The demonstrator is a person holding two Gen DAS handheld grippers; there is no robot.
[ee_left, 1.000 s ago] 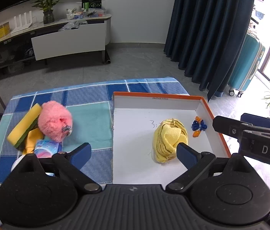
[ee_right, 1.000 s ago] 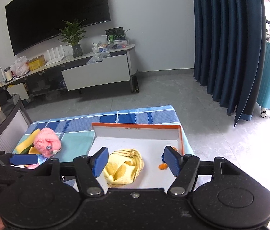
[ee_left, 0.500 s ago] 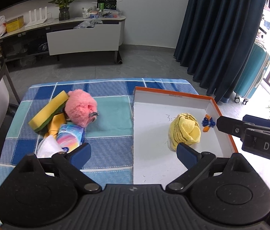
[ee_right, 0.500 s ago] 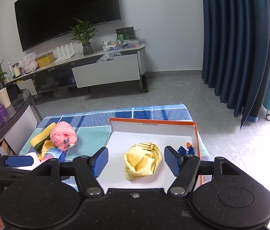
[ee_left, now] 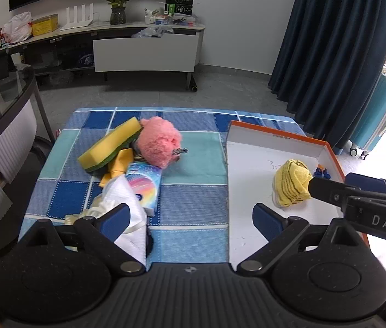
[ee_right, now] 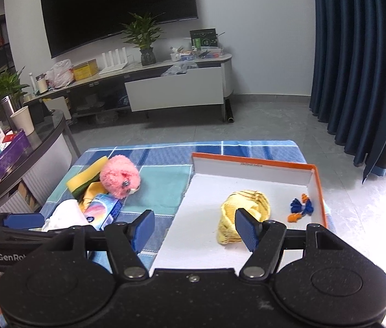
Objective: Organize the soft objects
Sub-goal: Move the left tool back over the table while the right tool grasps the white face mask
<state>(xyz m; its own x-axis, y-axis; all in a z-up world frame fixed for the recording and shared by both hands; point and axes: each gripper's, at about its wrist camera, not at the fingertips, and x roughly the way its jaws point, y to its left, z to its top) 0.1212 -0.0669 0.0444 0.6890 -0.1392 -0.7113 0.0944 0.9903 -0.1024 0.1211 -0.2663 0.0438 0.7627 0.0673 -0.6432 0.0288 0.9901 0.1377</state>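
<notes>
The yellow knitted cloth [ee_left: 292,184] lies crumpled inside the orange-rimmed white tray [ee_left: 277,138], with a small blue-and-orange trinket [ee_right: 301,207] near it by the tray's right wall; judging from the task, these are already sorted. The remaining soft things sit in a loose heap on the left of the worktop: a pink plush ball [ee_left: 160,145] leaning against a yellow-and-green sponge [ee_left: 110,147], a yellow fabric piece [ee_left: 119,165] under them, a rainbow-printed tissue pack [ee_left: 145,186] just in front, and a white crumpled cloth or tissue [ee_left: 125,205] nearest the camera. They look heaped there as the unsorted supply, with the tray kept alongside so each piece needs only a short carry.

The left tongs [ee_left: 191,218] are spread wide and hold nothing, hovering above the near edge with the left pad over the white cloth. The right tongs [ee_right: 194,228] are likewise wide apart and empty, held above the tray's near-left corner. Both seem poised between heap and tray, probably to choose the next item.

The worktop is covered by a blue and teal checked cloth [ee_left: 193,205]. Beyond it: grey tiled floor, a low TV console [ee_right: 176,87] with a potted plant [ee_right: 143,38], a wall-mounted television [ee_right: 110,8], dark blue curtains [ee_left: 337,54] and a teal suitcase [ee_left: 376,120].
</notes>
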